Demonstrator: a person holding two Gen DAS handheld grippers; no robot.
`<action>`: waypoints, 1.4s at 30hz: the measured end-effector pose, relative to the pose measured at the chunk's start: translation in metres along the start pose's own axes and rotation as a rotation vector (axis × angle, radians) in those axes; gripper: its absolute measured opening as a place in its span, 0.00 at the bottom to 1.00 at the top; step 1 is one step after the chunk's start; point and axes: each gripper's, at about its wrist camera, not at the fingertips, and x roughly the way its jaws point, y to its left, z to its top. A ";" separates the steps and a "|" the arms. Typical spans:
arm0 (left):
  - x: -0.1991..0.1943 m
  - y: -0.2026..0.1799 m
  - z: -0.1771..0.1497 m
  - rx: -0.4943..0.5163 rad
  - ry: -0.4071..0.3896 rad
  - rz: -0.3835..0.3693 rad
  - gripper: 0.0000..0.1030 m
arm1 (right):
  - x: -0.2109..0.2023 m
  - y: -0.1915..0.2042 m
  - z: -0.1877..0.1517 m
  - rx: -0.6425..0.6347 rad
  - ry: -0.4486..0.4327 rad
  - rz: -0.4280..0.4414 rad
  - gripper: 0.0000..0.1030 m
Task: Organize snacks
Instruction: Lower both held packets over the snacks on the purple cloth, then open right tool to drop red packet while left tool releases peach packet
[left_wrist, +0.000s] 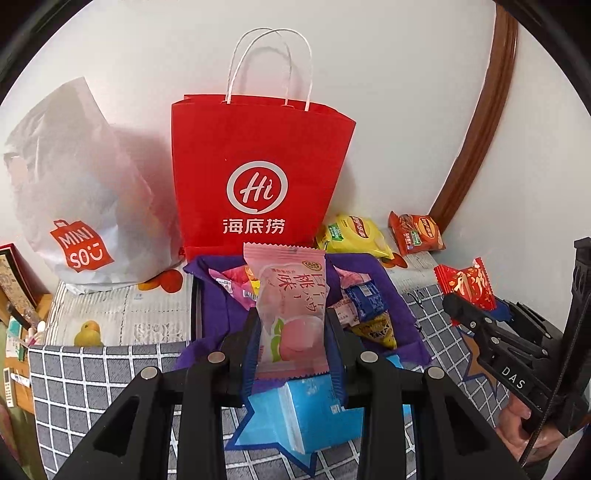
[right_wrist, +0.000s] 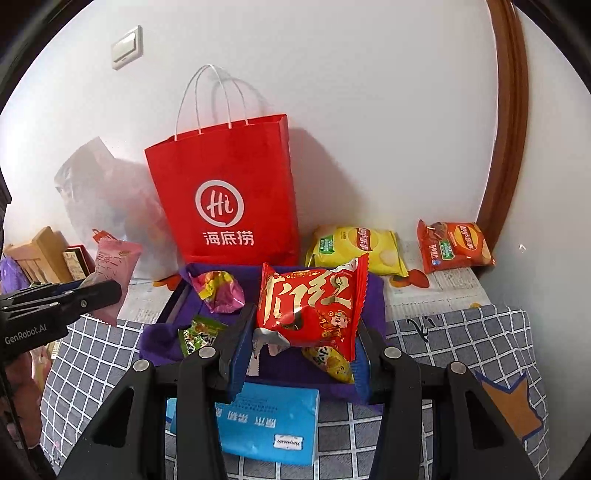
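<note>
Snacks: pink packet (left_wrist: 290, 314) in left jaws, red packet (right_wrist: 314, 310) in right.

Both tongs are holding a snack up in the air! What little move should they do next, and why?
Probably lower the left tongs a bit, so the pink peach snack comes down over the purple-lined box. The snack hangs clamped right above that box, where other snacks already lie. The right tongs grip the red snack over the same box, so going one at a time seems safer.
</note>
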 end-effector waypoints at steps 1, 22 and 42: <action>0.003 0.001 0.001 -0.001 0.001 0.001 0.30 | 0.004 -0.002 0.001 0.001 0.002 -0.003 0.45; 0.041 0.014 0.015 -0.015 0.023 0.003 0.30 | 0.046 -0.007 0.018 -0.013 0.013 -0.010 0.45; 0.092 0.021 0.016 -0.040 0.079 -0.015 0.30 | 0.116 -0.002 0.011 -0.038 0.108 0.061 0.45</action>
